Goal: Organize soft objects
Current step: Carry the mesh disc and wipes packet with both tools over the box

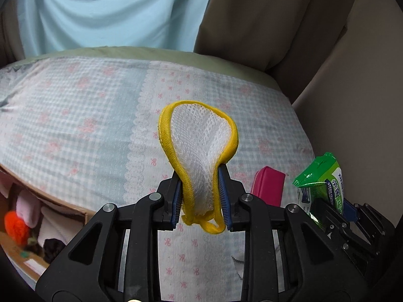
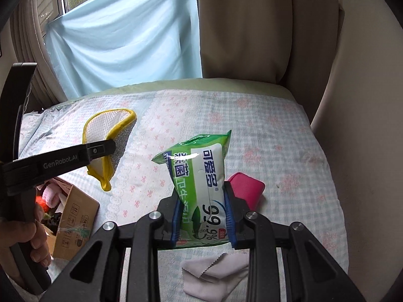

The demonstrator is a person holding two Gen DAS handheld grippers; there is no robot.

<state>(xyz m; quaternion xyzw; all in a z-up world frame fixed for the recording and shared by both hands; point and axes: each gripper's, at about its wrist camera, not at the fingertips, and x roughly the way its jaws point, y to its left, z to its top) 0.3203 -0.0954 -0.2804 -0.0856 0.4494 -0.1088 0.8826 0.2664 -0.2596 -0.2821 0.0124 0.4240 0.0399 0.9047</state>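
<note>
The left gripper (image 1: pixel 200 196) is clamped on a yellow-edged mesh scrubber (image 1: pixel 200 146), which sticks up from between its blue pads, lifted above the bed (image 1: pixel 88 125) with its checked, bow-printed cover. From the right-hand camera the same scrubber (image 2: pixel 110 128) shows a grey sponge face on one side. The right gripper (image 2: pixel 203 216) squeezes a green pack of wet wipes (image 2: pixel 201 176) by its lower half, held upright off the bed. Just beyond it a pink pouch (image 2: pixel 248 191) lies on the cover, and a pale pink cloth (image 2: pixel 216 274) with zigzag edges lies under the gripper. At the left edge of the bed sits an open cardboard box (image 2: pixel 75 221) holding soft pink, orange and dark items. A light blue sheet (image 2: pixel 131 42) hangs behind the bed beside beige curtains (image 2: pixel 252 25).
</note>
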